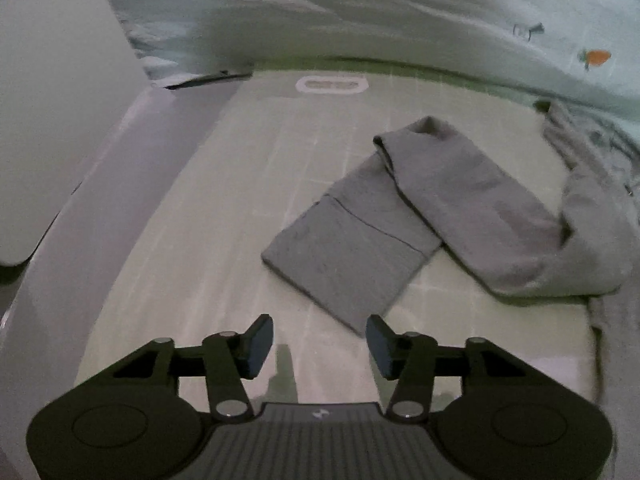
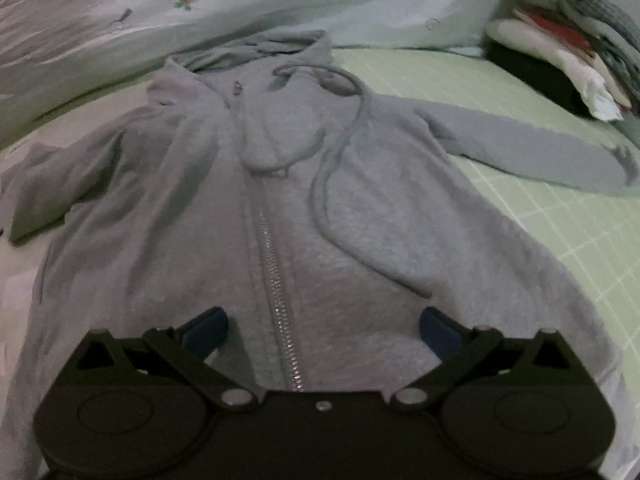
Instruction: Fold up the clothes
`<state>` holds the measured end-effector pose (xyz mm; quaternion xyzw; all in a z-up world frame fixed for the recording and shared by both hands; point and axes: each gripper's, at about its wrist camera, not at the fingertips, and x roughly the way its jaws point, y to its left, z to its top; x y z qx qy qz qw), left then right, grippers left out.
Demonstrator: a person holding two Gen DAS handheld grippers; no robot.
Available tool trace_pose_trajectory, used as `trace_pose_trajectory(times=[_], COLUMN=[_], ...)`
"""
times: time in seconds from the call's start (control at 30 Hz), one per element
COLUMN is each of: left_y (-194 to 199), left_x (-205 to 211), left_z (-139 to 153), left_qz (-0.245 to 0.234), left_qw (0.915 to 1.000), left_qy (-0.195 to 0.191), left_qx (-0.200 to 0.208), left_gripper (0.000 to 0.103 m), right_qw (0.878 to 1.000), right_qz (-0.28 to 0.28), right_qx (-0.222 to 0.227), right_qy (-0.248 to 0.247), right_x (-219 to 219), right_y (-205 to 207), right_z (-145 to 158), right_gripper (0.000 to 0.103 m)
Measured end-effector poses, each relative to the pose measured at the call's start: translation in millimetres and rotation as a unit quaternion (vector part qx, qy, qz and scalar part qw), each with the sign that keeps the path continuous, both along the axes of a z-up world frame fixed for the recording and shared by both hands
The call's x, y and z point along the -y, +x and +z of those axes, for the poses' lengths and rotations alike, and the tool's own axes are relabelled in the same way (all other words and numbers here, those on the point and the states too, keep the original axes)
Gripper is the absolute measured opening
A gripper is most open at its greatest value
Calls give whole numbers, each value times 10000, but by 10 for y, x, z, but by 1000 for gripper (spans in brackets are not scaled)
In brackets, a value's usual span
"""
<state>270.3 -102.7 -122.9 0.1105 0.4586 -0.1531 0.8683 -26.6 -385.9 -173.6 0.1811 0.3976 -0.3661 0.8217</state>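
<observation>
Fingers (image 2: 440,334) spread wide over hoodie (image 2: 280,200) laid flat at centre frame for folding; left gripper (image 1: 320,346) half-open, empty, near sleeve (image 1: 352,260).

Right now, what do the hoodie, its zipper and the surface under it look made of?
Hoodie: soft grey knit, likely cotton fleece; matte, slightly fuzzy. Zipper: shiny silvery teeth, probably metal. Green surface: pale matte mat with printed white grid, possibly fabric or vinyl; unclear.

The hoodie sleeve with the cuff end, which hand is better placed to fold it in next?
Probably the left. The left hand-held gripper faces the sleeve, cuff end just ahead, jaws apart and empty. The right hand-held gripper hovers open over the hoodie's zipper.
</observation>
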Motion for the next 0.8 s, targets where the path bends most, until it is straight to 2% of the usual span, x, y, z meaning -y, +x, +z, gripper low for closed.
trace_pose_trajectory(times=[0.1,0.17,0.33,0.43,0.47,0.53,0.6,0.67,0.8], left_y=[208,281,460,487,490,483,486,488,472], left_x=[34,26,-41,-59,-69,-67,-48,-34,-240], left_z=[-83,-119,-280,-299,-296,-273,-239,-217,-114], left_qz=[-122,-39,88,-2,-19,-175,-386,-415,-150], left_qw=[9999,9999,9997,9995,9993,9989,9979,9981,9995], left_qy=[47,103,-150,-317,-369,-441,-526,-466,-225], left_qx=[-52,-4,-165,-49,-15,52,19,-22,152], left_gripper=[78,84,85,83,77,57,17,10,9], right_qw=[9998,9995,9989,9986,9984,9979,9976,9974,9974], right_qz=[-184,-307,-466,-503,-523,-585,-614,-626,-617], right_qx=[-36,-36,24,84,103,130,154,168,179], right_qy=[23,3,-85,-166,-194,-242,-279,-301,-314], right_x=[6,-4,-38,-62,-70,-87,-101,-112,-116], right_y=[47,77,86,73,71,76,76,75,68], right_z=[5,-3,-21,-35,-40,-46,-51,-51,-56], right_gripper=[103,103,103,103,103,103,103,103,103])
